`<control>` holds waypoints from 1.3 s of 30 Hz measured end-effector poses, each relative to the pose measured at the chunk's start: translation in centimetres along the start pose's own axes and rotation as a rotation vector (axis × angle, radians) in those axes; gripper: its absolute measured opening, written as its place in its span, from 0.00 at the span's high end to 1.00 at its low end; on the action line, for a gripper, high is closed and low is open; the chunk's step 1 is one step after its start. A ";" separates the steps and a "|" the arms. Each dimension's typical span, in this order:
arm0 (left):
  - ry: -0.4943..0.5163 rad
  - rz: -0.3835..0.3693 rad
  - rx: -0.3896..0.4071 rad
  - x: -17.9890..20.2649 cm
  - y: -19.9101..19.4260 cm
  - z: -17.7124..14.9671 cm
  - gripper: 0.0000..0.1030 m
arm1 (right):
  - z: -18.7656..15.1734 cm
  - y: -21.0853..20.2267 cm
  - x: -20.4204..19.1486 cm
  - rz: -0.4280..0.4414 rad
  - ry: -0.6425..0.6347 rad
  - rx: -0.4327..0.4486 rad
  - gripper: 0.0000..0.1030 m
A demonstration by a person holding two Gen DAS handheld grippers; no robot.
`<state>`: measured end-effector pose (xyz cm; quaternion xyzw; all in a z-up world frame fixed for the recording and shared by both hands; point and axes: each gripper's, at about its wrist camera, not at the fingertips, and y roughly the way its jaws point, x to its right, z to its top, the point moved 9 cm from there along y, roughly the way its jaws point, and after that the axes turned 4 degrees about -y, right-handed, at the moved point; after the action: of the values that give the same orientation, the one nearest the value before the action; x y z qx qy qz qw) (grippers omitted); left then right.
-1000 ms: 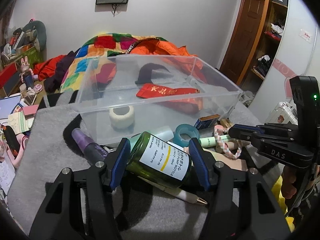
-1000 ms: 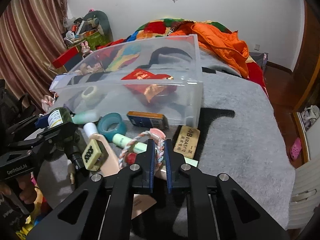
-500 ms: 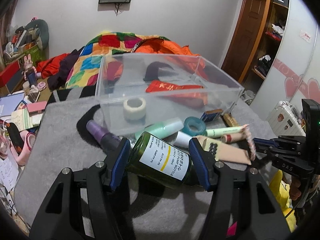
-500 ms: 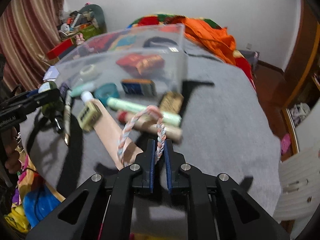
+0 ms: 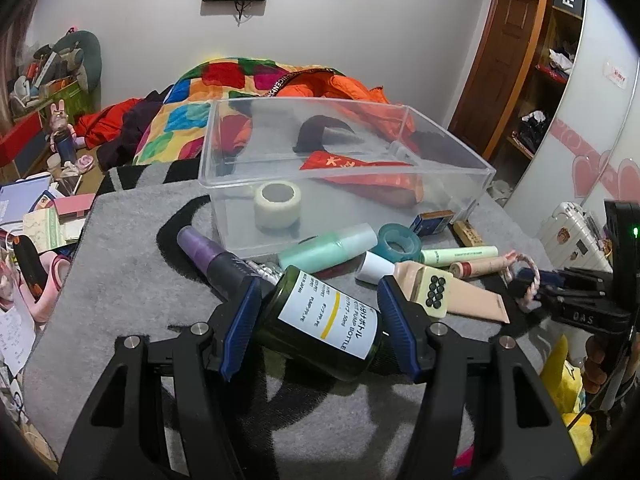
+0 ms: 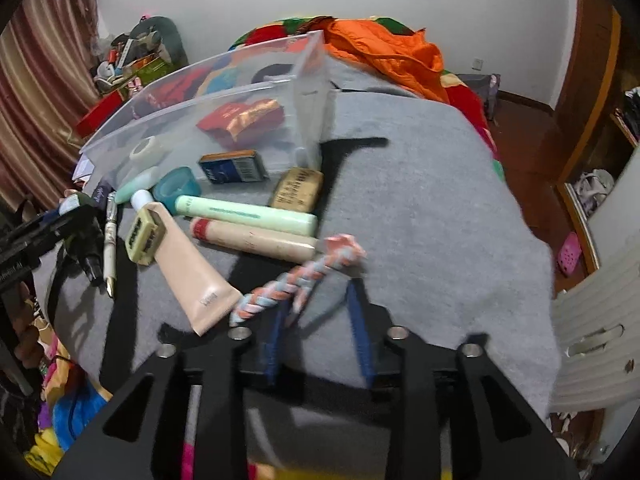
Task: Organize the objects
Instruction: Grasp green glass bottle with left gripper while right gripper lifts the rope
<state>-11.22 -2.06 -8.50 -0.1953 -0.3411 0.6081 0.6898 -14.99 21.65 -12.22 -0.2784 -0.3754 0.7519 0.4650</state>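
Observation:
My left gripper point(image 5: 320, 320) is shut on a dark green pump bottle point(image 5: 324, 322) with a white label, held above the grey mat. My right gripper point(image 6: 318, 320) is open; a braided pink, white and blue rope ring point(image 6: 296, 284) lies loose just ahead of its fingertips. The ring also shows at the right gripper's tip in the left wrist view point(image 5: 520, 276). A clear plastic bin point(image 5: 452, 148) stands behind, holding a white tape roll point(image 5: 276, 204) and a red pouch point(image 5: 360, 172).
In front of the bin lie a purple spray bottle point(image 5: 208, 252), a mint bottle point(image 5: 328, 248), a teal tape ring point(image 5: 398, 242), a beige tube point(image 6: 188, 268), a green tube point(image 6: 244, 214), a blue box point(image 6: 234, 166) and a wooden block point(image 6: 298, 188). Clutter borders the mat at left.
My right gripper has opened and let go of the braided ring, which now lies loose in front of it. My left gripper has kept its hold on the green bottle and pulled back slightly.

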 end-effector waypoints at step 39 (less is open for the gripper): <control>-0.135 -0.082 -0.016 -0.5 -1.6 -2.4 0.46 | 1.4 -0.2 -1.4 0.031 0.022 0.095 0.89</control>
<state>-8.44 -2.51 -9.18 -0.1453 -0.3992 0.5885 0.6879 -15.33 20.00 -11.17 -0.2699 -0.3299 0.7728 0.4703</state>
